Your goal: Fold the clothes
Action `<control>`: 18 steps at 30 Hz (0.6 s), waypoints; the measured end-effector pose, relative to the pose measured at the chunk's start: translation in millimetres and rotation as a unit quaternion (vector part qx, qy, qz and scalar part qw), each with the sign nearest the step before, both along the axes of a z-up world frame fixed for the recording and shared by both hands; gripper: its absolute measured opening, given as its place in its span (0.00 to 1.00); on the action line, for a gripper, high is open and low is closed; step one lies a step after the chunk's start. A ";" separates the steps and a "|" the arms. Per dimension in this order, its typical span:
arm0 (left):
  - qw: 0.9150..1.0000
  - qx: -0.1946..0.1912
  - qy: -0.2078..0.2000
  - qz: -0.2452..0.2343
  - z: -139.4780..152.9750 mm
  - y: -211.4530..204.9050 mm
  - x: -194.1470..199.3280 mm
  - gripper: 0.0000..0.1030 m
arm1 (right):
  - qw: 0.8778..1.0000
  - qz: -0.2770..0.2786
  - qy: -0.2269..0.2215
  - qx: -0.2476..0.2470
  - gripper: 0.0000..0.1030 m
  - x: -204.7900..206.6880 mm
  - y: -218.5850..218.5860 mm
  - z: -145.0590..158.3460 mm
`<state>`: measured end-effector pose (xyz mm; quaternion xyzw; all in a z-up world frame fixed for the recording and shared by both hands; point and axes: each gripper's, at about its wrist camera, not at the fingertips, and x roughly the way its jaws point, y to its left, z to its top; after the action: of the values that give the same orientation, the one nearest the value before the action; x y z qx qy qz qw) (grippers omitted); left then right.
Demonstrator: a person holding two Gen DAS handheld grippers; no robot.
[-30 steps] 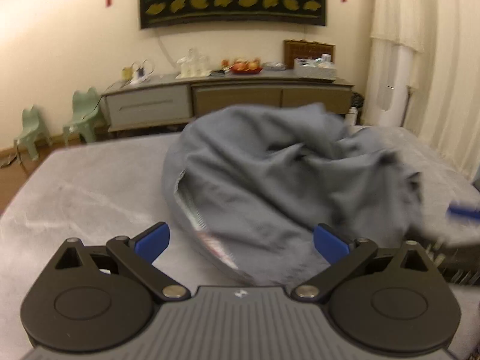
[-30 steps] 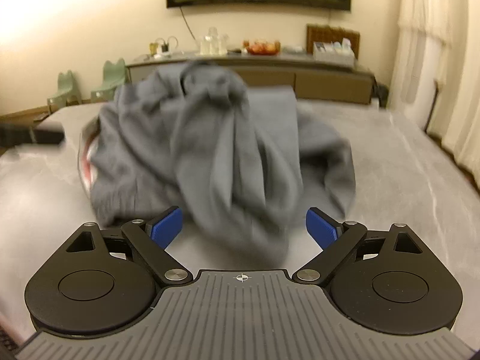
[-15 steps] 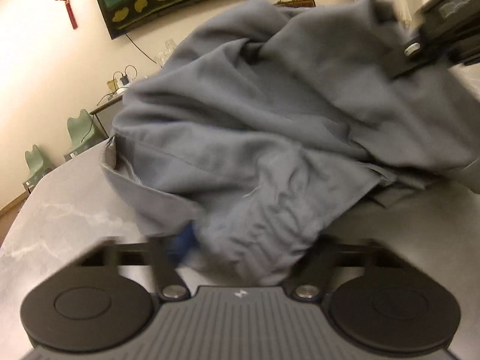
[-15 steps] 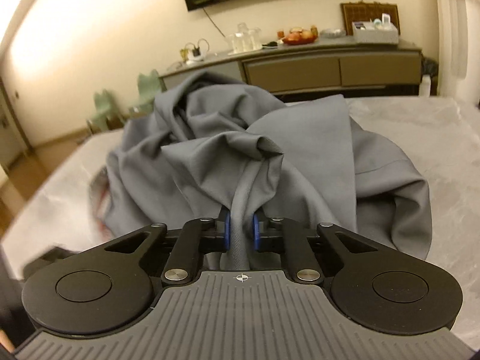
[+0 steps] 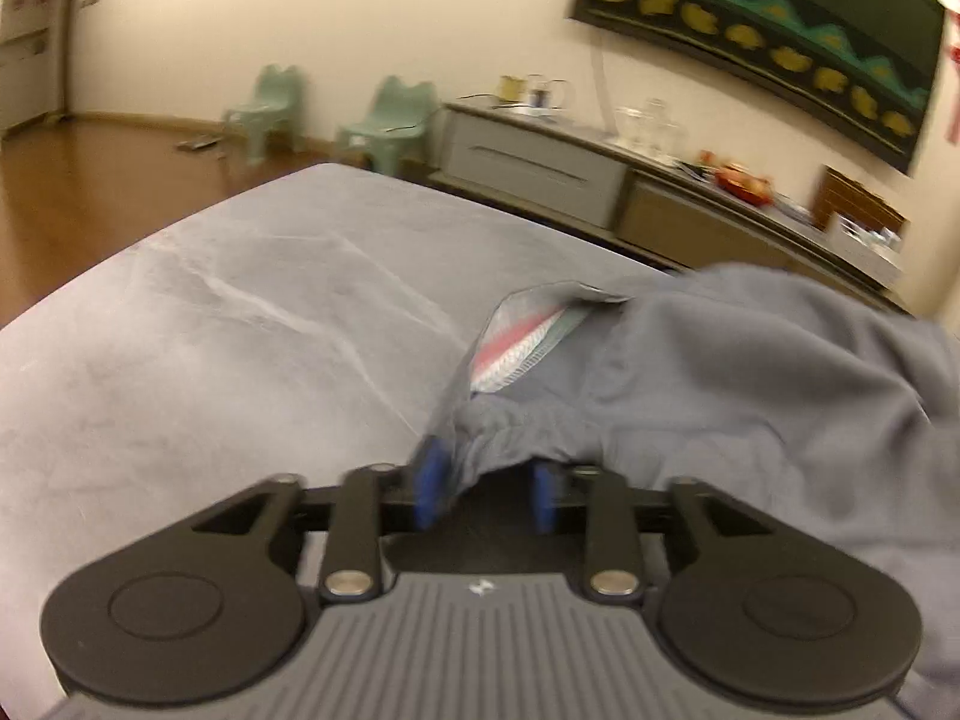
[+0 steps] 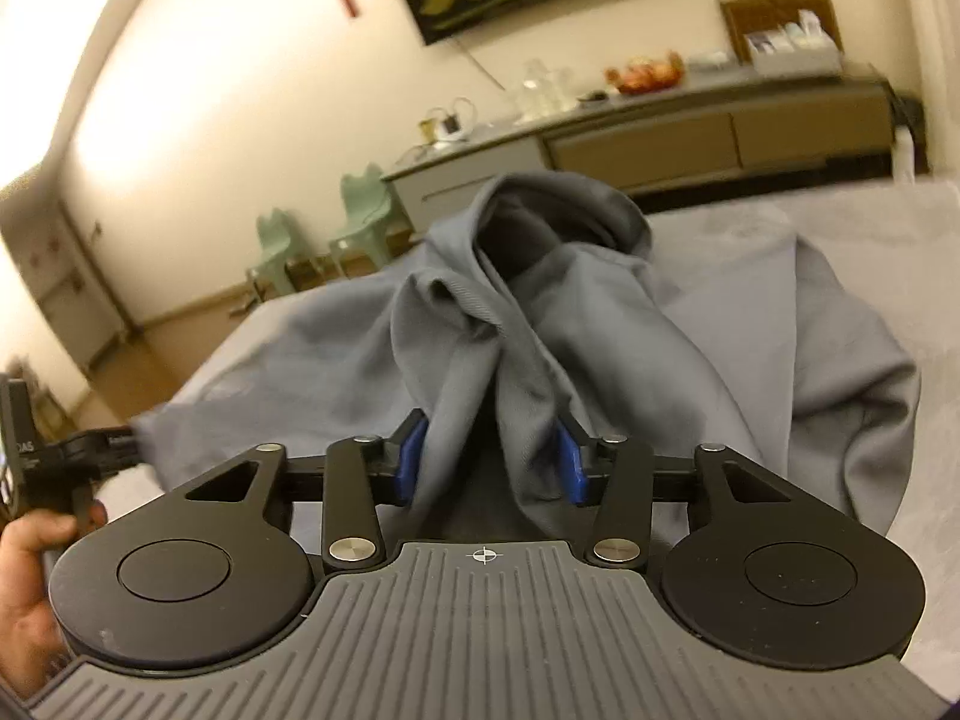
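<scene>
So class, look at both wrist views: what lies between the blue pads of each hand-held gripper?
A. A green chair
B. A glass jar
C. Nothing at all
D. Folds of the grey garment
D: grey garment cloth runs between the pads of the right hand-held gripper, and its elastic edge sits between those of the left hand-held gripper.
</scene>
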<state>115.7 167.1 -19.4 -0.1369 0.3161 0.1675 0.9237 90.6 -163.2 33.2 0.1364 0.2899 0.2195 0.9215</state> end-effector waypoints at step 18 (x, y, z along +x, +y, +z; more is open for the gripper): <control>0.915 0.259 -0.031 -0.308 -66.6 -265.6 -16.5 0.96 | 0.977 -0.163 0.072 0.115 0.80 -4.9 -65.8 -17.5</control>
<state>99.1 -98.5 -86.0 0.2059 0.2592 -0.0540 0.9421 85.7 -229.1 15.6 0.3018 0.3026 0.0881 0.8998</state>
